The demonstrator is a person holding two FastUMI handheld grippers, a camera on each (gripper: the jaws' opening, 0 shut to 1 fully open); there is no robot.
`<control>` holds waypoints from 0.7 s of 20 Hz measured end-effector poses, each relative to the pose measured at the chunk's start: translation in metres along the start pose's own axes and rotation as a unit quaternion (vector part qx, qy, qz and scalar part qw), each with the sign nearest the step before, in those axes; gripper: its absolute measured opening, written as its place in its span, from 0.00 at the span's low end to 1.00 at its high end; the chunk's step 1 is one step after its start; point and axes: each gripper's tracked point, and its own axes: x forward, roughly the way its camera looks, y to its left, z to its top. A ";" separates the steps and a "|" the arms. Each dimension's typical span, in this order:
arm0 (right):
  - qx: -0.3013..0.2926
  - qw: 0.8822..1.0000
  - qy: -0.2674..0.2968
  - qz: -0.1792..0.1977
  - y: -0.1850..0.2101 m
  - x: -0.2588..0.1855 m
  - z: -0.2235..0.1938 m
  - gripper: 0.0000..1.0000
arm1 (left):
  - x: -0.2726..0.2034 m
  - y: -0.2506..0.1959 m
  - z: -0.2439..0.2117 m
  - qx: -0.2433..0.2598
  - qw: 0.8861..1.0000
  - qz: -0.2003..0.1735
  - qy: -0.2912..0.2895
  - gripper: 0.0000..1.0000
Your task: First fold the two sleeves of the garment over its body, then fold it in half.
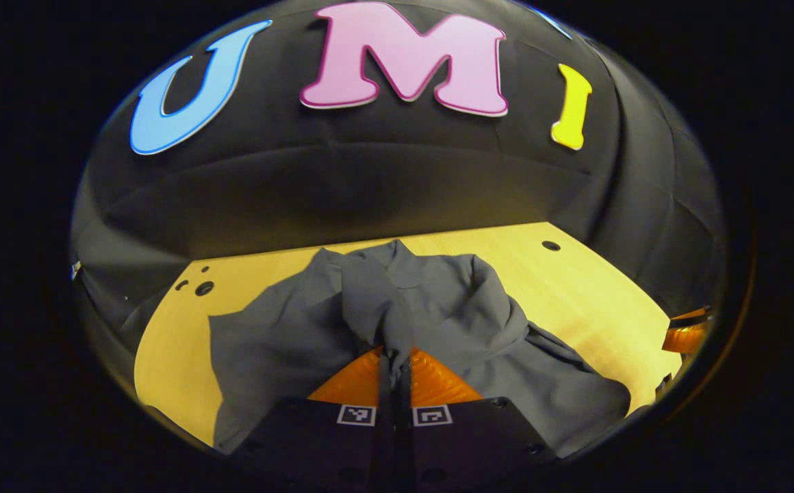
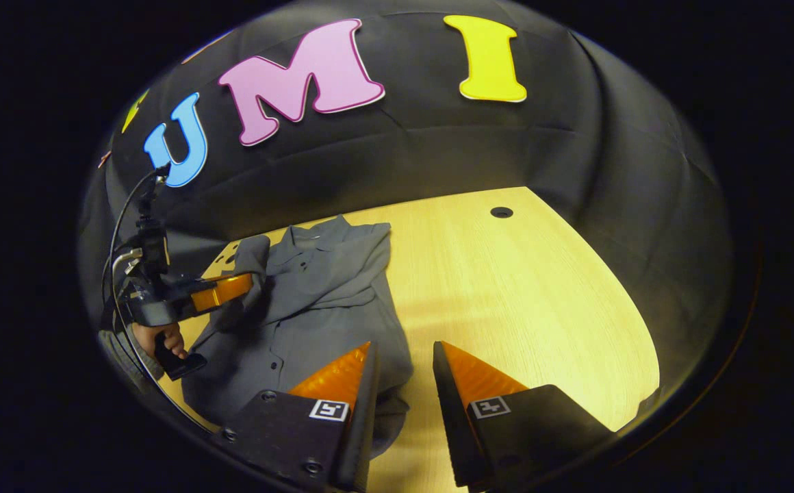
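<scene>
A grey button-up shirt [image 2: 315, 301] lies on the pale wooden table [image 2: 534, 301], its collar toward the booth's black cloth wall [image 2: 438, 157] and its body running back toward the near edge. In the left gripper view the left gripper [image 1: 395, 356] has its two fingers drawn together on a bunched fold of the shirt's fabric, most likely a sleeve [image 1: 369, 301], which rises from the fingertips and drapes forward over the body of the shirt [image 1: 479, 322]. The cloth around it is rumpled, with a flatter panel spread to the left and a heaped ridge to the right. In the right gripper view the same gripper shows at the far left, held by a hand [image 2: 161, 339] on its grip, its fingers at the shirt's edge with cloth lifted there. The right gripper [image 2: 404, 363] hovers above the near right side of the shirt with its fingers spread apart and nothing between them; one finger sits over the shirt's hem, the other over bare table. Small round holes [image 1: 198, 286] mark the tabletop near the far corners.
</scene>
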 end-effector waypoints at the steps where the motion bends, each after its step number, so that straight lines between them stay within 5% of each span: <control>1: -0.002 1.000 0.006 0.000 -0.005 0.005 -0.004 0.49 | 0.011 -0.006 -0.011 0.007 1.000 0.002 0.011 0.06; 5: -0.009 1.000 0.015 -0.003 -0.017 0.014 -0.010 0.50 | 0.038 -0.017 -0.032 0.022 0.999 0.005 0.031 0.06; 6: -0.007 1.000 0.018 -0.004 -0.019 0.016 -0.012 0.37 | 0.043 -0.018 -0.038 0.024 0.999 0.004 0.039 0.03; 8: -0.002 1.000 0.021 -0.006 -0.020 0.019 -0.014 0.37 | 0.050 -0.025 -0.045 0.030 0.998 -0.009 0.049 0.11; 9: 0.000 1.000 0.023 -0.006 -0.021 0.021 -0.016 0.51 | 0.053 -0.028 -0.048 0.035 0.998 -0.015 0.053 0.09; 14: 0.006 0.999 0.031 -0.008 -0.015 0.024 -0.024 0.55 | 0.051 -0.054 -0.049 0.019 0.996 -0.060 0.057 0.51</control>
